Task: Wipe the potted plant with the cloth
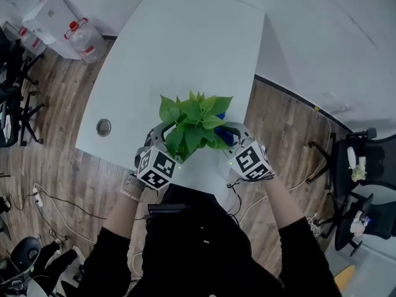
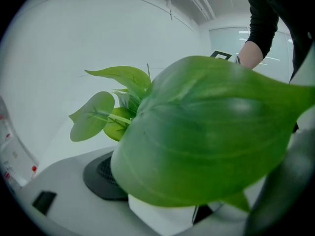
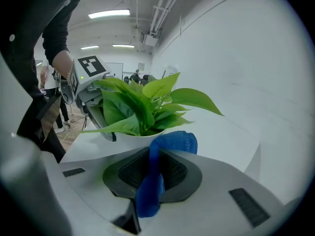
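While the potted plant (image 1: 195,125) stood near the front edge of the white table (image 1: 185,42), close to the person (image 1: 185,246), the left gripper (image 1: 162,135) was at its left side w/ jaws apart & the white pot (image 2: 157,215) filling the gap btw. them. It looked clamped on the pot, though a big leaf (image 2: 206,132) covered most of the left gripper view. The right gripper (image 1: 238,135) was just beside the plant on the right, jaws closed on the blue cloth (image 3: 150,183), whose upper end was very near the pot rim; touching or not, I could not tell.
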Tool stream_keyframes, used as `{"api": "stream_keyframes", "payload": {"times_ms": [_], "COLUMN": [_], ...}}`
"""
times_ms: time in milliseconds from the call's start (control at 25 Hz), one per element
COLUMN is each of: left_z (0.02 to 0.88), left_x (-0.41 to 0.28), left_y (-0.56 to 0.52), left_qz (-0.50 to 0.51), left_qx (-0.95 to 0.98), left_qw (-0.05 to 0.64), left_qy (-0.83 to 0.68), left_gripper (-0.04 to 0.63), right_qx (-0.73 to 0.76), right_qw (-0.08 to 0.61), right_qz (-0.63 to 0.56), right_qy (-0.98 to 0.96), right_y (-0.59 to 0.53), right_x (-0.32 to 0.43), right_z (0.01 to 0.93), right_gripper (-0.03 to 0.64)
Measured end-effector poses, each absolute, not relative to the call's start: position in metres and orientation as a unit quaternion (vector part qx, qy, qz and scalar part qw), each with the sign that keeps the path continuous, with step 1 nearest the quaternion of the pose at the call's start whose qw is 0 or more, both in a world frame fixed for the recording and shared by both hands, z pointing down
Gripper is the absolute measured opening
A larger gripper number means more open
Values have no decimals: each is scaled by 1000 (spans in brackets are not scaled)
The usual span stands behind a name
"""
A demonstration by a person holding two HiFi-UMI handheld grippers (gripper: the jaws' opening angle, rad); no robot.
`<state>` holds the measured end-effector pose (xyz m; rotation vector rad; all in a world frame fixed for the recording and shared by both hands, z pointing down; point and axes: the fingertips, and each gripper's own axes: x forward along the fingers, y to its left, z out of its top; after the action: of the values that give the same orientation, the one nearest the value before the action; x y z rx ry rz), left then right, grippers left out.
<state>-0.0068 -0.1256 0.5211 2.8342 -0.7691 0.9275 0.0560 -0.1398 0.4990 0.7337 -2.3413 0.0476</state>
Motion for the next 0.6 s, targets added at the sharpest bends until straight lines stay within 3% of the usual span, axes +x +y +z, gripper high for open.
{"api": "stream_keyframes", "payload": {"times_ms": [600], "left_z": [524], "left_x": [11], "left_y": [-102], "left_qz": [304], "left_qx": [906], "left_qw": [49], "left_qy": [-290], "left_gripper": [396], "right_qx": [334], "right_qw": [321], "right_qz": [52], "right_qy": [-884], "right_y": [-59], "right_x": [42], "right_z": [517], "right_gripper": [83]}}
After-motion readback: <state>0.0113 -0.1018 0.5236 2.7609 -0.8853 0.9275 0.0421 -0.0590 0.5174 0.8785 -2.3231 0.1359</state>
